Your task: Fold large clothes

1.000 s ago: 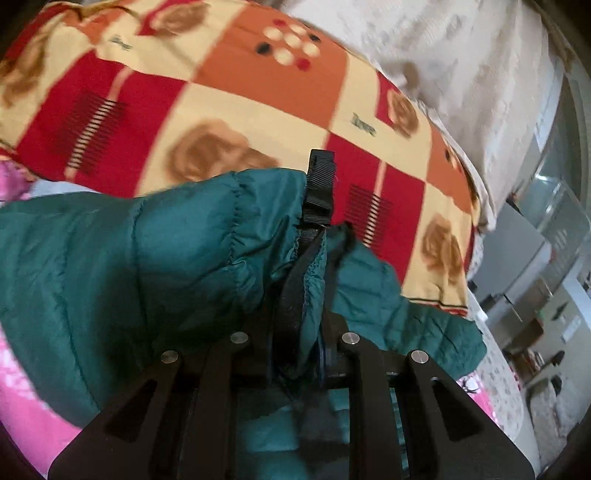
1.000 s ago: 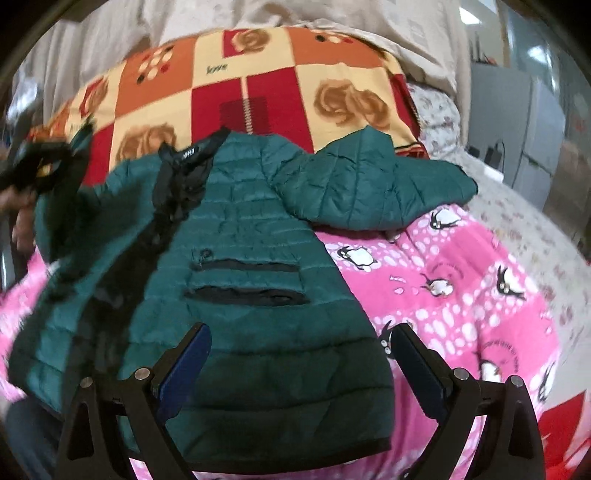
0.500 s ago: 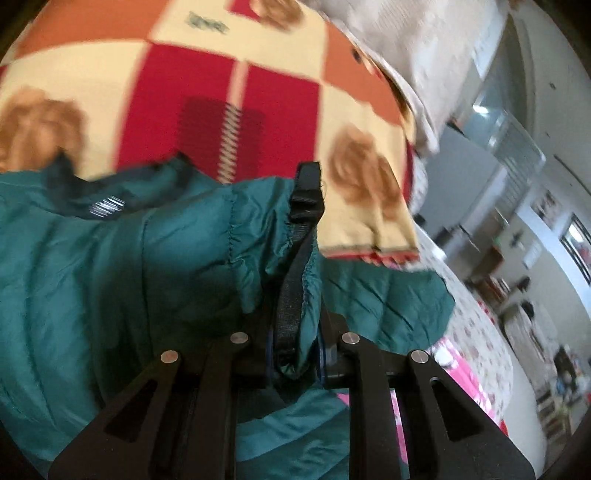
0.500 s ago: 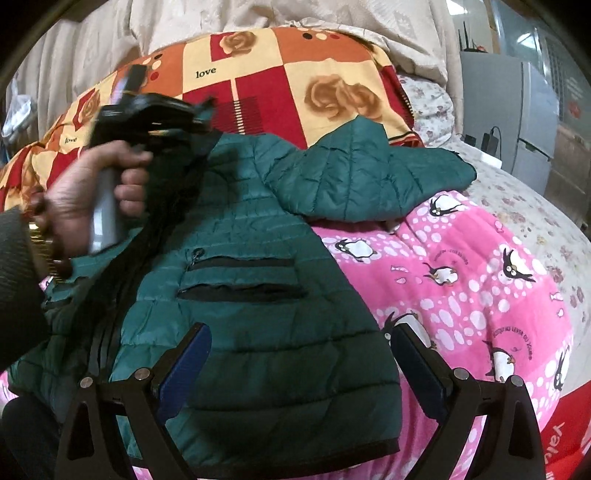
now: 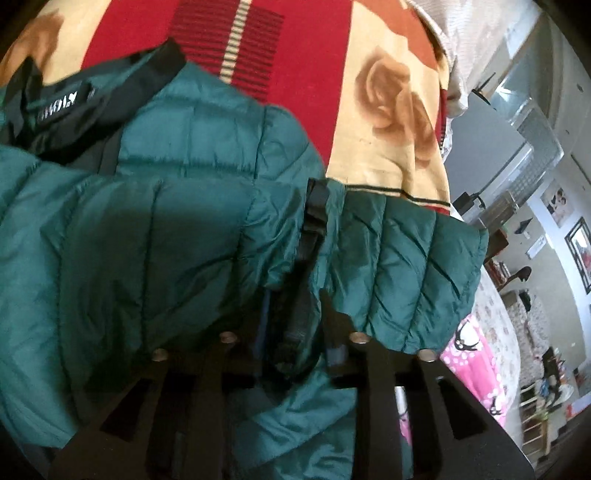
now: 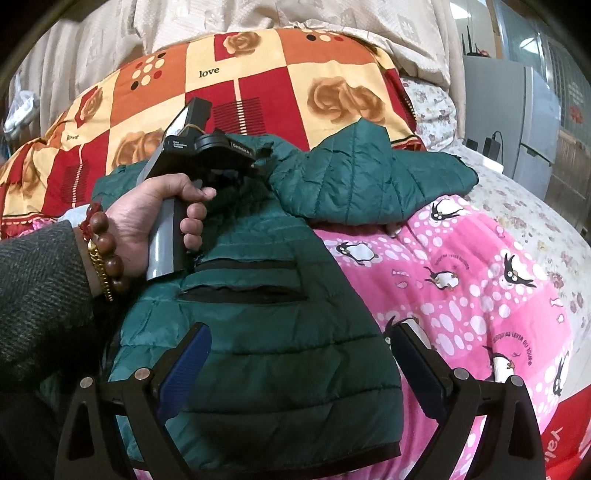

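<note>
A dark green puffer jacket [image 6: 266, 306] lies on a pink penguin blanket [image 6: 461, 280], front up, with two black pocket slits. Its right sleeve [image 6: 369, 184] lies spread toward the far right. My left gripper [image 5: 299, 332] is shut on the left sleeve's cuff [image 5: 310, 236], with its black edging between the jaws, and holds it over the jacket's chest near the collar [image 5: 74, 107]. In the right wrist view the left gripper body [image 6: 207, 155] shows in the person's hand. My right gripper [image 6: 299, 365] is open and empty, above the jacket's lower hem.
A red, orange and cream rose-patterned quilt [image 6: 258, 85] is piled behind the jacket, with a beige cover [image 6: 295, 14] beyond it. A grey cabinet [image 6: 517, 122] stands at the far right. The person's left forearm [image 6: 40, 288] crosses the left side.
My left gripper has carried the sleeve cuff rightward across the jacket, from its left edge to over the chest. The right gripper has stayed open above the hem.
</note>
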`<state>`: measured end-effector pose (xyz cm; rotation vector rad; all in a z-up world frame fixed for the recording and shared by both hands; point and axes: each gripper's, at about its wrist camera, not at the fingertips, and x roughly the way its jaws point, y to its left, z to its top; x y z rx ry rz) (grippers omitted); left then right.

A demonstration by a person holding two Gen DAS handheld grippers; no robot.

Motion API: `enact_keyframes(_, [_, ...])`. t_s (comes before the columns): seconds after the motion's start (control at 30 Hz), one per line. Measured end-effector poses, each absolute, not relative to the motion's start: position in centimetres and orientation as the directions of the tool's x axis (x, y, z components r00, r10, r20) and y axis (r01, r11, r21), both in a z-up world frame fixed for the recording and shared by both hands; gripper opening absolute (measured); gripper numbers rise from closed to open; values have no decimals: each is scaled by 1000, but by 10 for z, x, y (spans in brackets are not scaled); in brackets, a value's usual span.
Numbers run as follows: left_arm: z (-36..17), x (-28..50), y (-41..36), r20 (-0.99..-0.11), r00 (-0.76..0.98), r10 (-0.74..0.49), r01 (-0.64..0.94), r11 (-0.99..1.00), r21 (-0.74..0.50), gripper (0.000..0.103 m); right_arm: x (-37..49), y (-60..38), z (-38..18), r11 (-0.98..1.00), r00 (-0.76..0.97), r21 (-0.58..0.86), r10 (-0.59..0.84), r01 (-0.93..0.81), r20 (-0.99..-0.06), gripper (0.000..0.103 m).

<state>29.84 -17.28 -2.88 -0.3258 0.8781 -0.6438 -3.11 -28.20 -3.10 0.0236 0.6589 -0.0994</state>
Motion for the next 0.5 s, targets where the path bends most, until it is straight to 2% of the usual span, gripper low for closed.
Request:
enact_keyframes(0.07, [-21, 290, -168, -596, 458, -660, 387, 751, -535, 55, -32, -280, -31, 995, 788, -21, -93, 101, -608, 97])
enact_keyframes(0.2, [15, 263, -139, -567, 495, -659, 419, 752, -508, 57, -34, -274, -29, 993, 792, -52, -116, 106, -599, 97])
enact_keyframes(0.3, [39, 250, -92, -553, 580, -598, 393, 800, -453, 57, -36, -270, -26, 992, 797, -74, -128, 104, -590, 97])
enact_keyframes(0.4, [49, 254, -17, -584, 700, -411, 234, 905, -356, 57, -38, -265, -24, 991, 803, -95, -134, 97, -581, 97])
enact_keyframes(0.5, [41, 267, 37, -624, 758, -190, 82, 977, -199, 57, -37, -265, -25, 991, 802, -98, -131, 91, -583, 97])
